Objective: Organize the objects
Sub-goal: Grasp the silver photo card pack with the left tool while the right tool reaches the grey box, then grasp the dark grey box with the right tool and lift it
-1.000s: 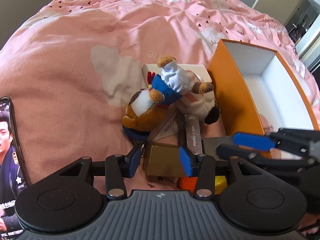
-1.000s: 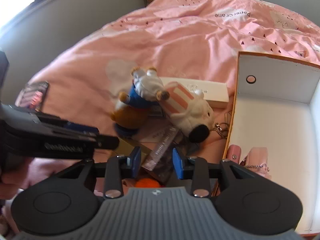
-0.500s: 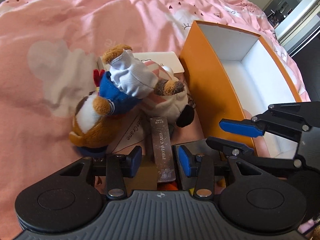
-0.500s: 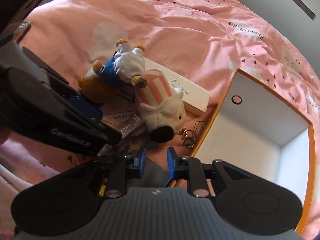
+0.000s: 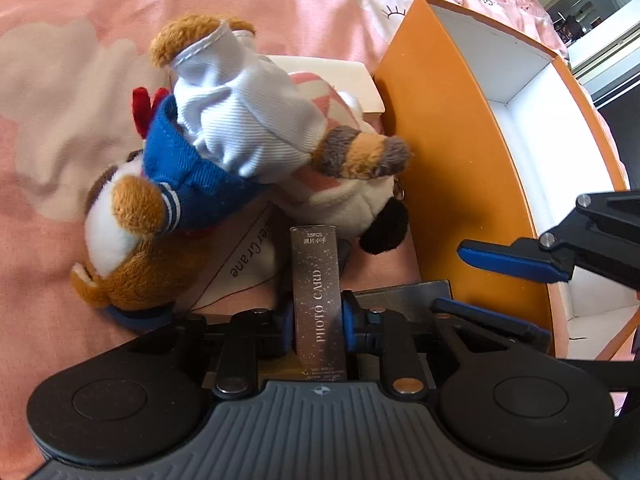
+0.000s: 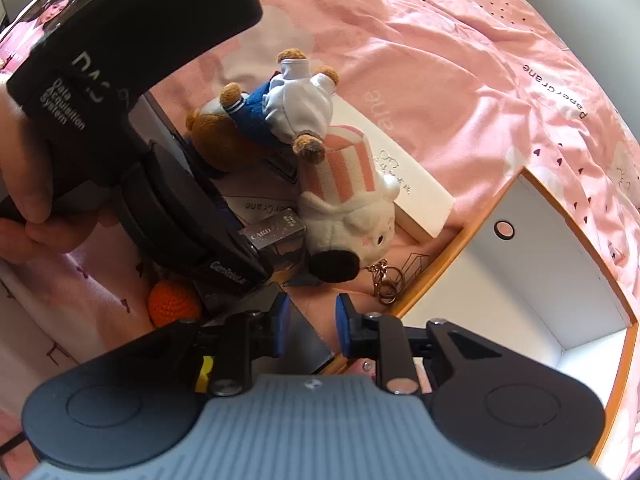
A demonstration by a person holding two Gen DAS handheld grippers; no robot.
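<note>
My left gripper is shut on a dark "PHOTO CARD" box, which also shows in the right wrist view. A brown plush bear in blue and white clothes lies head down over a white plush pig with a pink striped body. An orange storage box with a white inside stands to the right. My right gripper is open and empty, low beside the orange box's near corner; its blue fingers show in the left wrist view.
A flat white box lies under the toys on the pink bedspread. A keyring lies by the pig. An orange crocheted ball and a dark flat case lie near me. A phone lies far left.
My left gripper moved forward and right, then shut on the photo card box. My right gripper swung toward the orange box's corner and stayed open.
</note>
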